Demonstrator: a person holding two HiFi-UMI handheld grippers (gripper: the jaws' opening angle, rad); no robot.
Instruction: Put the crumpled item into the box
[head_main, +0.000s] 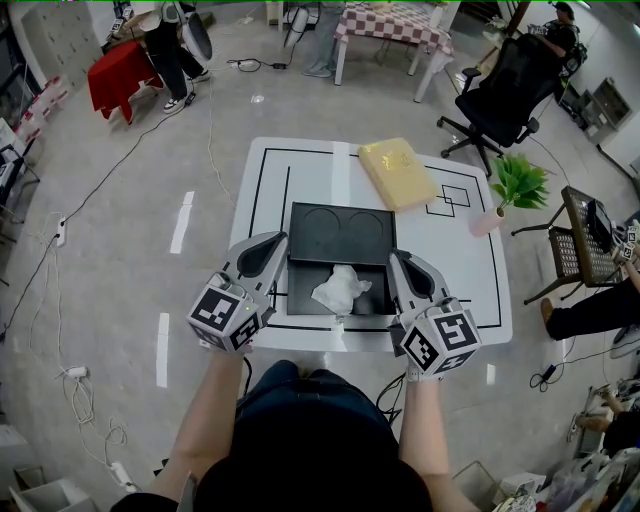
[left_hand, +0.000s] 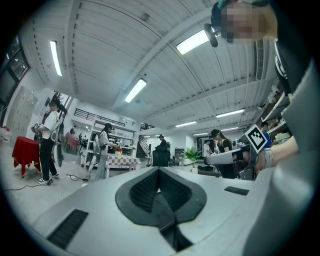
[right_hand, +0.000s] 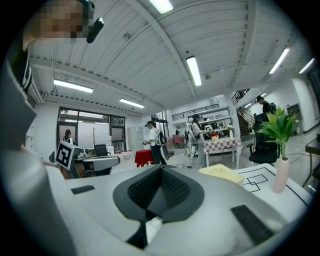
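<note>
Left gripper (head_main: 272, 245): I held it level beside the left wall of the box, with its tips pointing away from me. In the left gripper view (left_hand: 159, 172) the two ribbed black pads met along a single line. The jaws were clenched, with nothing between them.
Box (head_main: 306, 290): Black, shallow and open. It stood on the white table (head_main: 470, 290), between my two grippers.
Lid (head_main: 340, 232): Black, lying flat against the far side of the box. It had two round recesses side by side.
Crumpled item (head_main: 341, 290): White, thin sheet material bunched into an irregular lump, with sharp folds and grey shadow in the creases. I could not tell whether it was paper or tissue. It lay inside the box on the dark floor, right of centre and nearer the right wall. Neither gripper touched it.
Right gripper (head_main: 397, 258): I held it at the right wall of the box, just beside the crumpled item and tipped slightly downward. In the right gripper view (right_hand: 160, 170) the pads were pressed together. The jaws were clenched and gripped nothing.
Yellow pad (head_main: 398, 172): Flat and rectangular. It lay at an angle on the table beyond the lid's right corner, apart from the box.
Plant (head_main: 518, 183): Green leaves in a pale pink vase. It stood upright at the table's right edge, well apart from the box.
</note>
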